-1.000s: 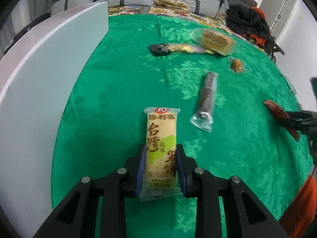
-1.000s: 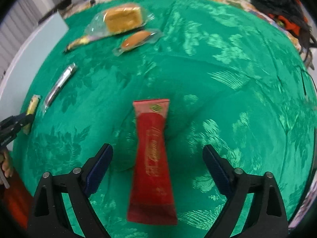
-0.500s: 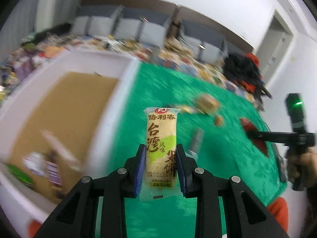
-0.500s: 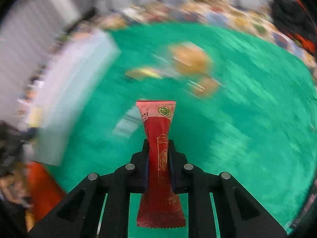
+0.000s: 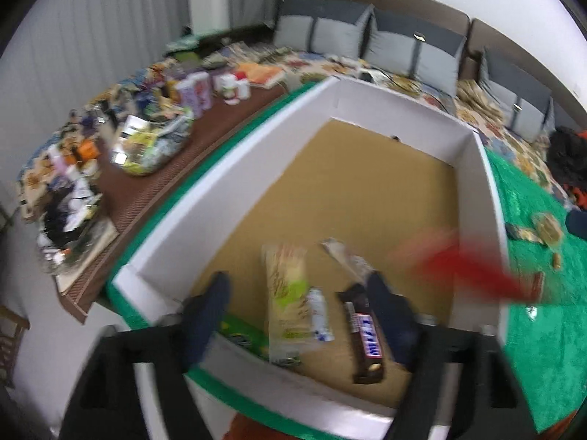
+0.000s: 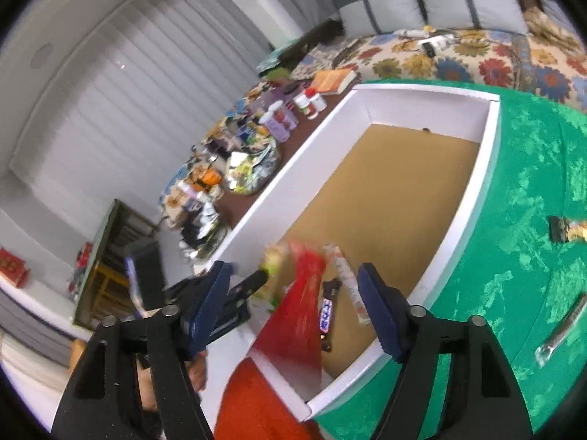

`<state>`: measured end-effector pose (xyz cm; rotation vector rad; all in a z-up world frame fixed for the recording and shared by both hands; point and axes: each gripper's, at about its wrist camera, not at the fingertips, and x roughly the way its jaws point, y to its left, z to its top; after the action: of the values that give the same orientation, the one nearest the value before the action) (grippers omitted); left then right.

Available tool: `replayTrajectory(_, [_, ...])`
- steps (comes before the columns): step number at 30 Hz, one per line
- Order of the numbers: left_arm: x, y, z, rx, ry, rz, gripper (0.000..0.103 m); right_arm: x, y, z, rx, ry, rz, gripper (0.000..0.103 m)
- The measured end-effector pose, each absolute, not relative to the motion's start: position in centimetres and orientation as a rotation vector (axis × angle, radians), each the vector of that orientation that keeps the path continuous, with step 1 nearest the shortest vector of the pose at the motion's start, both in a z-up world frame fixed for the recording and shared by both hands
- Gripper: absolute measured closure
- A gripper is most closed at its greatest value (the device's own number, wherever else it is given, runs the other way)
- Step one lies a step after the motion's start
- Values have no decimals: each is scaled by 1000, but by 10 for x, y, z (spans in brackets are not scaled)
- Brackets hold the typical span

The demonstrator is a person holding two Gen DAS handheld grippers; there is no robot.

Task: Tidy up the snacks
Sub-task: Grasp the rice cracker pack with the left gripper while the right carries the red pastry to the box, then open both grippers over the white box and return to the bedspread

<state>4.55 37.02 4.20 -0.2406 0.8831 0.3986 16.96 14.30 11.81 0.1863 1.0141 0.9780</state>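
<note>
A white box (image 5: 473, 154) with a brown floor stands on the green table. My left gripper (image 5: 299, 315) is open over its near end; the yellow-green cake packet (image 5: 288, 293) lies blurred between the fingers, free of them. A dark chocolate bar (image 5: 365, 333) and a silver wrapper (image 5: 345, 256) lie in the box. My right gripper (image 6: 293, 311) is open above the box (image 6: 491, 146); the red packet (image 6: 299, 315) is blurred between its fingers, free of them. It also shows as a red streak in the left wrist view (image 5: 466, 264).
Loose snacks lie on the green cloth right of the box: a cake pack (image 5: 548, 225), a dark-tipped packet (image 6: 567, 229) and a silver bar (image 6: 561, 330). A brown shelf with bottles and bags (image 5: 154, 139) runs left of the table. A sofa (image 5: 414, 47) stands behind.
Both grippers moved from the table to over the box and opened. The yellow-green packet and the red packet have left the fingers and are dropping into the box.
</note>
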Motion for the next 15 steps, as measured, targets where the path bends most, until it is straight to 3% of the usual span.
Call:
replayTrajectory(5, [28,346,43,-270,821,355,21,155,79,79,56,918,802,28])
replayTrajectory(12, [34,248,80,-268,728,86,21,156,-112,-17,-78,901,271,28])
replayTrajectory(15, [41,193,89,-239,720,-34,11,155,-186,-39,-73,919,91,28])
